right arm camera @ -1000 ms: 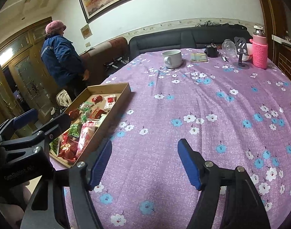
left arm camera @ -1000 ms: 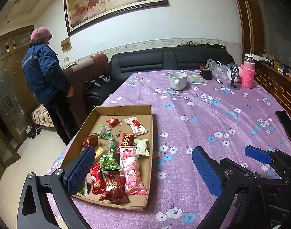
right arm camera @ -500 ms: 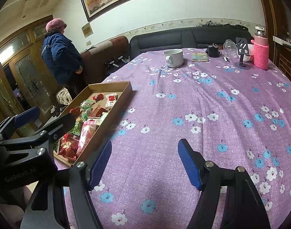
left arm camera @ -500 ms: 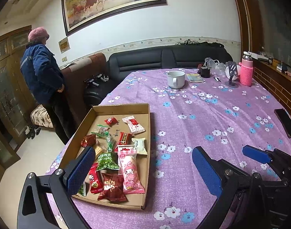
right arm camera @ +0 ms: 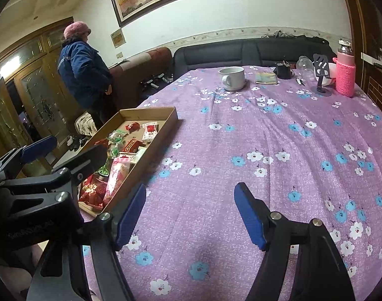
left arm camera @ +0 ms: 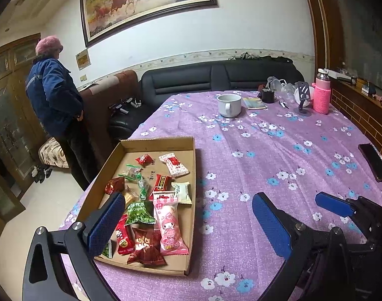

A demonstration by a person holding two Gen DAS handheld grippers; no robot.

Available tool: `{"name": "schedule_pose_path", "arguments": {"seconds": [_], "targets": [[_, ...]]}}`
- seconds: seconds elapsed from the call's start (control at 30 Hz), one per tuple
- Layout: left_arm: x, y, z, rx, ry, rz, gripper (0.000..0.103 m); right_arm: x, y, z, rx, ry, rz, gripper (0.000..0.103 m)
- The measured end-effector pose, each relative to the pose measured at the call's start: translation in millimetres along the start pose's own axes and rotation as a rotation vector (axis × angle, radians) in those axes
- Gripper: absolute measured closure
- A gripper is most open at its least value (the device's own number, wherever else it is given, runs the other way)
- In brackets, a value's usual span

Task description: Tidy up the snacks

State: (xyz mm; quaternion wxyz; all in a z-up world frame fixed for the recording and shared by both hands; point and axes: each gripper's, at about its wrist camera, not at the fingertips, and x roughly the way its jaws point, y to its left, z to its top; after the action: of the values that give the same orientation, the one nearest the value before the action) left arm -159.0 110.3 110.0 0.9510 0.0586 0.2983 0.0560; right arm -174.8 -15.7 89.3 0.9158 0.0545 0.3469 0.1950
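A shallow cardboard tray lies on the left side of the purple flowered table. It holds several wrapped snacks, among them a pink packet, a green packet and a dark red packet. The tray also shows in the right wrist view. My left gripper is open and empty, above the tray's near end. My right gripper is open and empty over bare cloth, to the right of the tray.
At the far end stand a white mug, a pink bottle, a phone stand and a small book. A black phone lies at the right edge. A person in blue stands left of the table. A black sofa is behind.
Both grippers have stayed open and nearly still, with a slight drift of view. The person at the left has turned and shifted a little.
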Motion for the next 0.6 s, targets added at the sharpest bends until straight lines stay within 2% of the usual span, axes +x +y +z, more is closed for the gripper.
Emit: {"name": "schedule_pose_path", "arguments": {"seconds": [0.13,0.4,0.5,0.6], "targets": [[-10,7,2,-0.035,-0.054,0.002,0.001,-3,7,-1,-0.03,-0.014,-0.008,0.031],[-61,35,0,-0.151,-0.305,0.05,0.001,-15,24,-3,-0.107,-0.067,0.012,0.03],[-77,41,-4,-0.184,-0.355,0.154,0.001,-23,37,-5,-0.149,-0.091,0.028,0.03],[-79,42,-6,-0.171,-0.339,0.238,0.001,-26,47,-6,-0.182,-0.098,0.035,0.026]]}}
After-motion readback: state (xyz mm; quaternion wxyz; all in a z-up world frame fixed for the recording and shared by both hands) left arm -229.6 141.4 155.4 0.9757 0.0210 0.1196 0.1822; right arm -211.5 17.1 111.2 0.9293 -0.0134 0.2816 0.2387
